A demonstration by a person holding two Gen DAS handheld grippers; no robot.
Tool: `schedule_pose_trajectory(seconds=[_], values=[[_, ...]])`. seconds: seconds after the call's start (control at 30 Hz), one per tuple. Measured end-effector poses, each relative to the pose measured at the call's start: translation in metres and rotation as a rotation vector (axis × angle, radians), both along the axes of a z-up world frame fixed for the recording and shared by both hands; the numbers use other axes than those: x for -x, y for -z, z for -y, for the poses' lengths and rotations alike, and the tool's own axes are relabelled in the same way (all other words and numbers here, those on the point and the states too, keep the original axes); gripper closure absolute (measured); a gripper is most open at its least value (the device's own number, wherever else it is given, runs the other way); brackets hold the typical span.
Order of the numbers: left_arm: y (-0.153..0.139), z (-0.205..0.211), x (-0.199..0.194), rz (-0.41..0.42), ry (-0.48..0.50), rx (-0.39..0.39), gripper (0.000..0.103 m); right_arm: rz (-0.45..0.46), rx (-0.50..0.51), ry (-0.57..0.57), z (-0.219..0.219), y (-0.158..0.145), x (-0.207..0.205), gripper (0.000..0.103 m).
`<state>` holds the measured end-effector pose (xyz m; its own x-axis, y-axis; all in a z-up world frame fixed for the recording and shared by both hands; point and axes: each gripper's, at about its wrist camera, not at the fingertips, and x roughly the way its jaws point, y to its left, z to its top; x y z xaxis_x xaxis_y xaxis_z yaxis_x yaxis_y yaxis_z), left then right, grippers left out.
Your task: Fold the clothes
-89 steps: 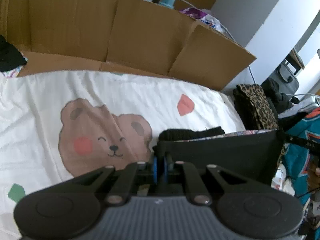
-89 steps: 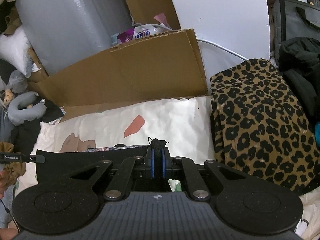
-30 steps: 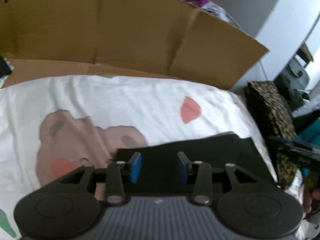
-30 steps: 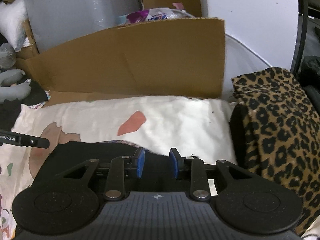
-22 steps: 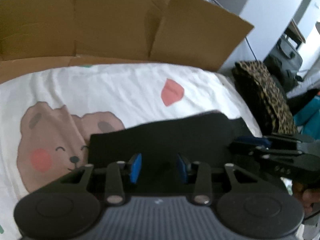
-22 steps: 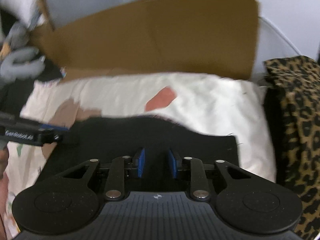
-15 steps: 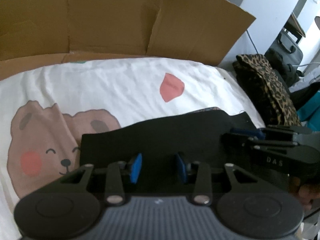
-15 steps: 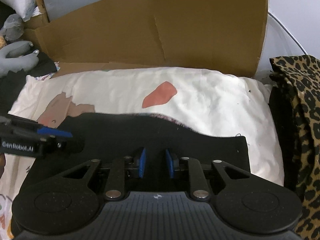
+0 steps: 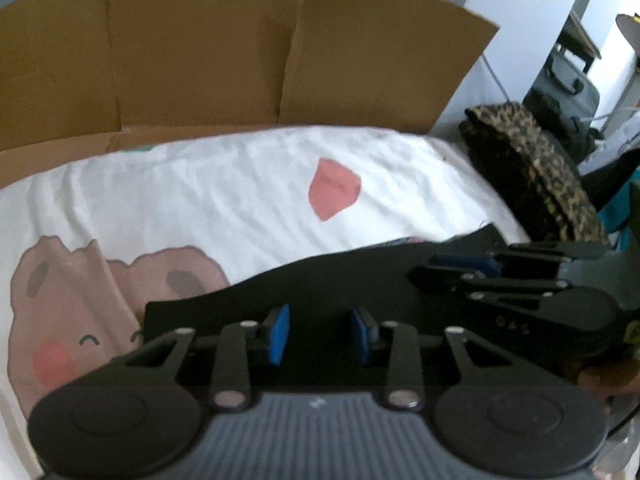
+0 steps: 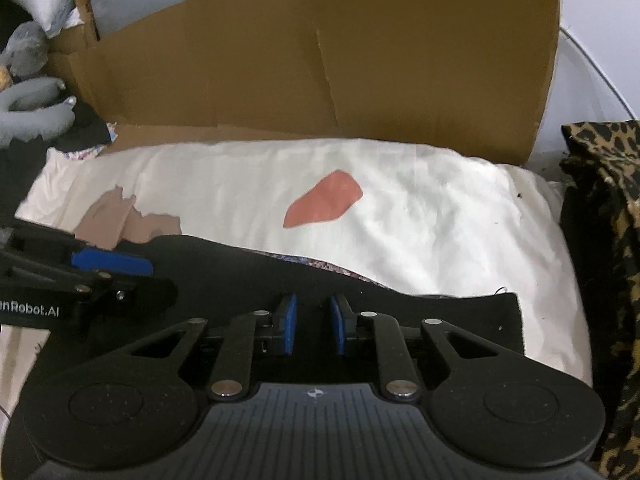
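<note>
A black garment (image 9: 320, 280) (image 10: 240, 272) lies spread flat on the white bear-print sheet (image 9: 200, 200) (image 10: 440, 220). My left gripper (image 9: 320, 334) hovers over its near edge, towards the left end. Its jaws are closing, and a gap still shows between the blue pads with only flat cloth behind them. My right gripper (image 10: 313, 324) is over the near edge further right, its jaws also closing, narrower, with no fold pinched. Each gripper shows in the other's view: the right gripper (image 9: 464, 264) and the left gripper (image 10: 112, 264) both rest low on the cloth.
A brown cardboard wall (image 9: 240, 60) (image 10: 320, 60) stands behind the bed. Leopard-print fabric (image 9: 536, 168) (image 10: 600, 240) is piled at the right edge. A grey plush toy (image 10: 32, 92) lies at the far left, and a dark suitcase (image 9: 568, 96) stands far right.
Earlier both grippers were shut on the raised black garment. They let go, and it now lies flat. Both grippers have sunk towards it and their jaws have narrowed.
</note>
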<state>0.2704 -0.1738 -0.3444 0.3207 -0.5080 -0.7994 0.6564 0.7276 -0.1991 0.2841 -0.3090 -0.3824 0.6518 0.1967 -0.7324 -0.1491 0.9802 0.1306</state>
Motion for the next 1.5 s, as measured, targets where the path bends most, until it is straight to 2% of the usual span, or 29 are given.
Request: schedule_pose_trajectory(seconds=[0.17,0.23,0.27,0.4,0.53,0.63,0.73,0.93,0.97,1.13,1.2,1.27,1.5], values=[[0.000,0.002,0.003,0.022,0.019,-0.027,0.065,0.005,-0.007,-0.001,0.001,0.003,0.001,0.079],[-0.007,0.005,0.004,0.034,0.017,-0.038,0.071,0.007,-0.001,-0.001,0.000,0.004,0.001,0.079],[-0.013,0.006,0.005,0.042,0.023,-0.027,0.076,0.008,0.002,-0.001,0.000,0.004,0.001,0.079],[-0.029,0.014,0.009,0.031,0.050,0.038,0.076,0.010,-0.009,0.002,0.001,0.005,0.002,0.079],[-0.015,0.024,0.011,-0.010,0.060,0.029,0.076,0.023,-0.019,0.006,0.004,0.007,0.004,0.079],[-0.002,0.026,0.016,0.005,0.081,0.005,0.075,0.028,-0.042,0.009,0.008,0.009,0.004,0.079],[0.008,0.023,0.013,-0.010,0.089,0.020,0.075,0.031,-0.058,0.010,0.010,0.010,0.004,0.079],[0.011,0.021,0.016,0.007,0.107,0.022,0.073,0.053,0.011,-0.013,0.003,0.004,0.012,0.078],[0.012,0.020,0.017,0.010,0.108,0.024,0.073,0.060,0.024,-0.021,0.003,0.004,0.015,0.077],[0.013,0.019,0.014,0.004,0.118,0.029,0.074,0.051,0.006,0.016,0.023,0.008,0.030,0.056],[0.014,0.018,0.014,0.005,0.120,0.036,0.074,0.040,-0.013,0.044,0.036,0.012,0.036,0.053],[0.014,0.017,0.014,0.006,0.122,0.038,0.074,0.030,-0.020,0.073,0.047,0.014,0.041,0.053],[0.014,0.018,0.014,-0.002,0.121,0.041,0.074,0.021,0.072,0.121,0.068,0.007,0.064,0.058]])
